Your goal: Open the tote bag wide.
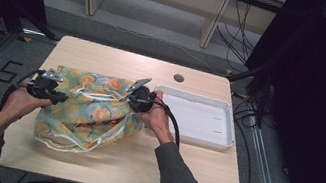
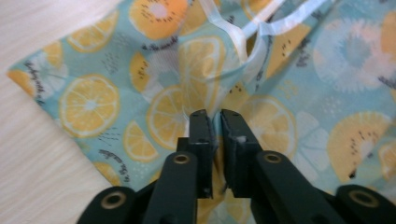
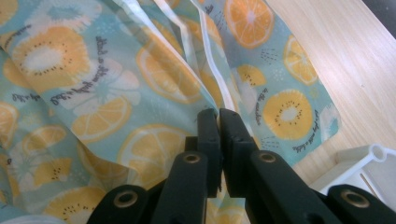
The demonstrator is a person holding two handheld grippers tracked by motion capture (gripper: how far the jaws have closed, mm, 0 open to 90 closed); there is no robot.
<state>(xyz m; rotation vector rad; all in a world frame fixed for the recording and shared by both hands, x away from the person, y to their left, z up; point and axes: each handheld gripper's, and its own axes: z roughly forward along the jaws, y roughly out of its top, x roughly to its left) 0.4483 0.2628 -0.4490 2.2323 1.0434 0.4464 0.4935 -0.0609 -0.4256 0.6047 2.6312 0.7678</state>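
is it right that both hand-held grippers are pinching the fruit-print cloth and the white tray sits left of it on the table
One thing is wrong: the white tray sits right of the fruit-print cloth, as the high view shows. Both the left hand-held gripper and the right hand-held gripper do pinch the cloth.

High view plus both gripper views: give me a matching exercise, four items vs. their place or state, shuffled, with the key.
Items
1. left gripper
2. right gripper
3. white tray
4. fruit-print cloth

Places or states
A. empty, at the table's right side
B. shut on a fold of the cloth, table edge of the cloth to its left in its own view
C. crumpled in the middle of the table, held at both ends
D. shut on the cloth's white-trimmed edge, tray corner showing at lower right in its own view

Pairs: 1-B, 2-D, 3-A, 4-C
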